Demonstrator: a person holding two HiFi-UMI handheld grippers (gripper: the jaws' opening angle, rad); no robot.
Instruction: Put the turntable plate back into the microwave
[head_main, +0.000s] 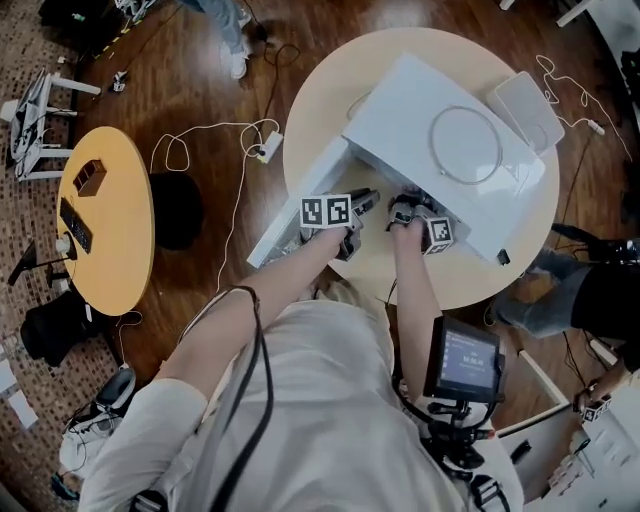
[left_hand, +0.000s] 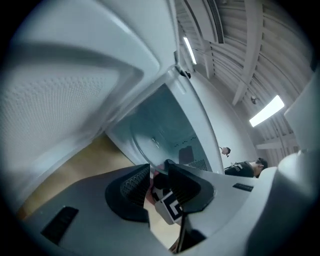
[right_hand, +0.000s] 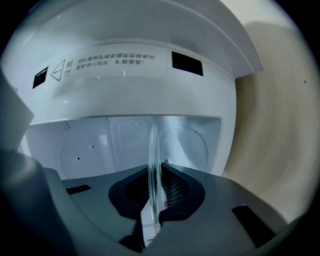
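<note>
Dark wood floor (head_main: 200, 80) all round. Big round table (head_main: 320, 110) at 1 o'clock. White microwave (head_main: 410, 110) on it, door (head_main: 300, 180) open. Small yellow table (head_main: 110, 230) at 9 o'clock. Right gripper (right_hand: 156, 187) pinched tight on glass turntable plate (right_hand: 153, 150). Plate edge-on at microwave mouth. Left gripper (left_hand: 159, 177) jaws a little apart, holding nothing.

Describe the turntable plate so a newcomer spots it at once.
On the round beige table sits a white microwave with its door open. At its opening, the right gripper has its jaws shut on the turntable plate: a clear glass disc, seen edge-on, see-through where the cavity behind it is opaque white.
</note>
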